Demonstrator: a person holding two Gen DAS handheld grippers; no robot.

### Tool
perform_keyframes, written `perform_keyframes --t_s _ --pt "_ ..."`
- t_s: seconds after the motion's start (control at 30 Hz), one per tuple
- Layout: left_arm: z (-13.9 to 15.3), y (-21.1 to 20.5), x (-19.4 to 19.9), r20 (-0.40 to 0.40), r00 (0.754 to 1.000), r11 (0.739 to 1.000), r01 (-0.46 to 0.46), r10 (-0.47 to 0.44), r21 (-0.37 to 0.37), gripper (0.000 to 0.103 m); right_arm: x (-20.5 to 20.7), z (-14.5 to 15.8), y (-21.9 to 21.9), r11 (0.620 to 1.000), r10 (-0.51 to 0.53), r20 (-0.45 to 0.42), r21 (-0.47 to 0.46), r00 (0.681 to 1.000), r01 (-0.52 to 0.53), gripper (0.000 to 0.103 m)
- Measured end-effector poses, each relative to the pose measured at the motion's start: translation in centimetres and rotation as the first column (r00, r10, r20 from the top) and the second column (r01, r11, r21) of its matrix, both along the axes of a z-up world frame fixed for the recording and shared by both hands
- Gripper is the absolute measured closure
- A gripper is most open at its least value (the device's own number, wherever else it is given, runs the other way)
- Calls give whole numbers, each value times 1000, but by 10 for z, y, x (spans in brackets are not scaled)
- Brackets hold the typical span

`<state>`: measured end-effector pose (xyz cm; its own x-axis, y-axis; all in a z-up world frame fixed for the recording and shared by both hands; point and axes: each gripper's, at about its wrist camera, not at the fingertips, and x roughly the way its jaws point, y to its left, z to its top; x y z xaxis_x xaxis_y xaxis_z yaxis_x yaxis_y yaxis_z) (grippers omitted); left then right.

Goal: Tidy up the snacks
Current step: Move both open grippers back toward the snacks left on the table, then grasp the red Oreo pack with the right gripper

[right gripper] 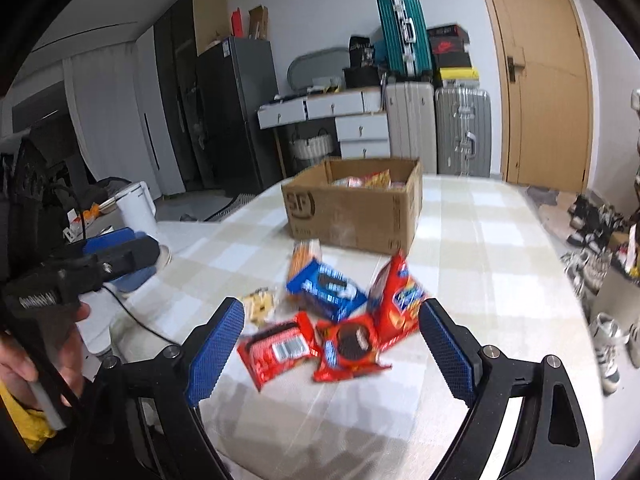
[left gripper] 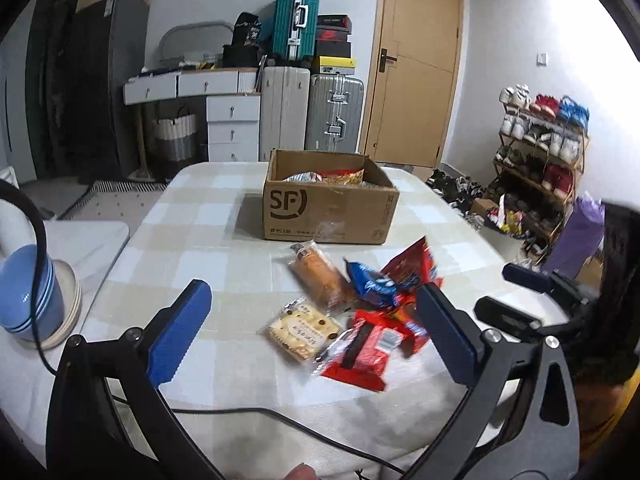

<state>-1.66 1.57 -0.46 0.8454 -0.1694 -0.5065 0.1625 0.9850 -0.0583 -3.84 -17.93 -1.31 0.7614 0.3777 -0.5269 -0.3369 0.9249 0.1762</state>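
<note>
- Left gripper point(left gripper: 316, 330): we hold its blue-padded fingers wide apart, gripping nothing, above the near table edge.
- Right gripper point(right gripper: 332, 336): likewise spread and empty.
- Between and just beyond the fingers: loose snack packets, namely a red flat foil wrapper point(right gripper: 276, 346), a blue cookie pack point(right gripper: 326, 286), a pale cracker sachet point(left gripper: 302, 330) and a clear-wrapped brown bread roll point(left gripper: 320, 276).
- Farther ahead: brown open cardboard box point(left gripper: 330, 210), already holding some snacks.
- Step, as we judge: approaching a pick. Next, we lower over one packet, close, carry to box.

A matt checked cloth covers the tabletop point(left gripper: 208, 216). The far cardboard box point(left gripper: 328, 210) looks rough and dull. Near it, glossy plastic snack wrappers point(right gripper: 344, 344) shine. Blue fingertips point(right gripper: 214, 350) look textured, knurled.
</note>
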Motion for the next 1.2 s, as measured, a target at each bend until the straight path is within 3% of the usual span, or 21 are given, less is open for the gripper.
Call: perform_keyframes --t_s 0.07,0.27,0.63,0.9,1.1,1.2 --pt "-10 -6 12 -31 999 1000 -14 15 26 1 4 -4 2 1000 9 -17 6 1000 -9 12" --pt "-27 -8 29 -83 997 1000 -11 9 -24 1 14 -17 12 999 1 -61 -49 998 -4 12" --pt "-55 -21 49 -206 979 1000 -10 8 -9 1 49 -46 16 996 -1 -182 -87 983 -15 12" --pt "-83 -33 64 -317 948 1000 1 -2 -3 1 82 -75 15 994 -3 -278 -106 961 -27 13" --pt "-100 -44 74 -384 923 999 27 -33 -20 1 99 -95 17 990 9 -328 -131 944 -55 28" --pt "-105 -48 78 -400 916 999 29 -37 -25 1 98 -96 21 986 12 -308 -152 951 -62 33"
